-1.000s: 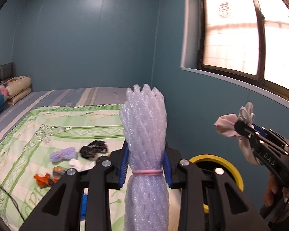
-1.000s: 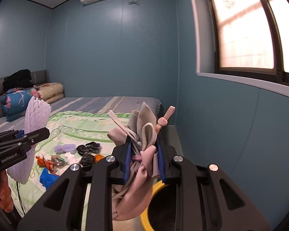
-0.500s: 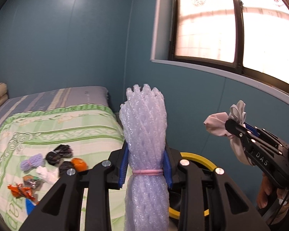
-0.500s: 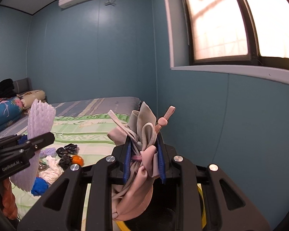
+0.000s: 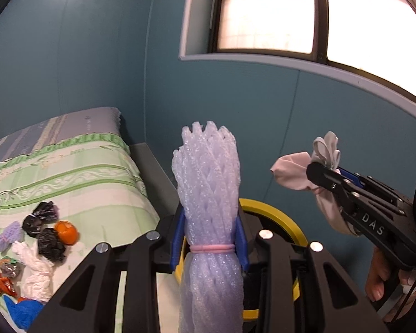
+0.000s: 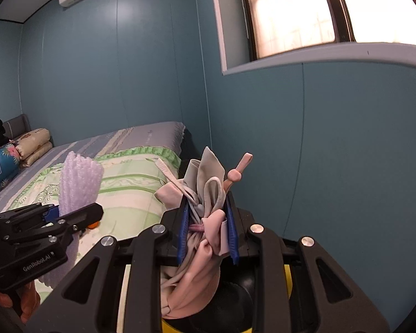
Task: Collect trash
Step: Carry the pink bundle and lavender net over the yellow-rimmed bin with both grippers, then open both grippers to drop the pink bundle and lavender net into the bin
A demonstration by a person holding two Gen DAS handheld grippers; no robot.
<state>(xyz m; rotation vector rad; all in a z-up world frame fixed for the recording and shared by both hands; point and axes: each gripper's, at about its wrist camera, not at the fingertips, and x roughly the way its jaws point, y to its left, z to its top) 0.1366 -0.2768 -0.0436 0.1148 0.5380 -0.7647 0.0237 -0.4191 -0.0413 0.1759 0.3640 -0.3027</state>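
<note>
On my far left the bed [image 5: 77, 183] carries a scatter of trash on its green patterned cover: a purple foam bundle [image 5: 7, 238], two black crumpled bags [image 5: 43, 216], an orange ball [image 5: 66, 231], a white plastic bag [image 5: 37, 274], orange wrappers [image 5: 0, 284] and something blue [image 5: 22, 309] at the near edge. Next, my left hand-held gripper [image 5: 210, 247] is clenched on a pale lavender foam net roll [image 5: 208, 194] bound by a pink rubber band [image 5: 210, 247]; the roll stands upright between the blue pads. Behind and below it sits the yellow-rimmed bin [image 5: 285, 219] with a dark inside, standing between the bed and the blue wall. Further right, my right hand-held gripper [image 6: 208, 227] is clamped on a pinkish-grey cloth bundle [image 6: 205, 194] tied with a pink band, its lower part hanging just above the bin's opening. My right hand [image 5: 382, 277] shows below that tool at the far right.
</note>
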